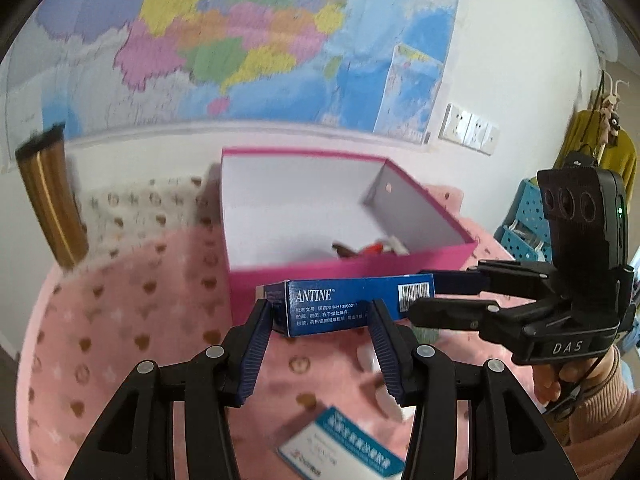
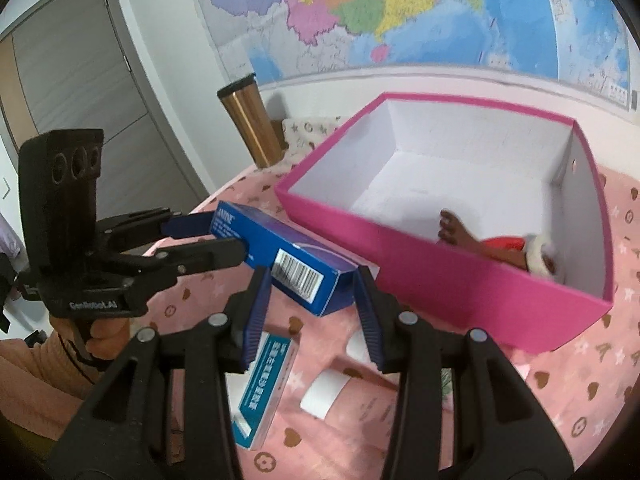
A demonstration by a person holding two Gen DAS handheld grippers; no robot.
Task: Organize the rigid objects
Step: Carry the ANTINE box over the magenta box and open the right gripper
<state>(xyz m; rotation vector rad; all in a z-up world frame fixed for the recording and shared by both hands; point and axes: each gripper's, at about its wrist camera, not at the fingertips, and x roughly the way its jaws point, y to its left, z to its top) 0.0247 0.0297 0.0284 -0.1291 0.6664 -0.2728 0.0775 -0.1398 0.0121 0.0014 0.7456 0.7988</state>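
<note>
Blue medicine carton (image 1: 352, 304) hangs in the air just before the pink box (image 1: 348, 276), above the pink cloth (image 1: 120, 320). Left gripper (image 1: 320, 316) and right gripper (image 2: 312, 284) each clamp one end, jaws partly closed on it, both angled downward. Something brown and red, too blurred to name, lies in the box.

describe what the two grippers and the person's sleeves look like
Both grippers are black plastic with blue ribbed pads on two fingers and silver pivot pins. The right gripper carries an upright black block with three round lenses, a green light, "DAS" lettering and a thin black cable below. The left gripper has the same block and reads "GenRobot.AI". The sleeves are peach-pink knit.
</note>
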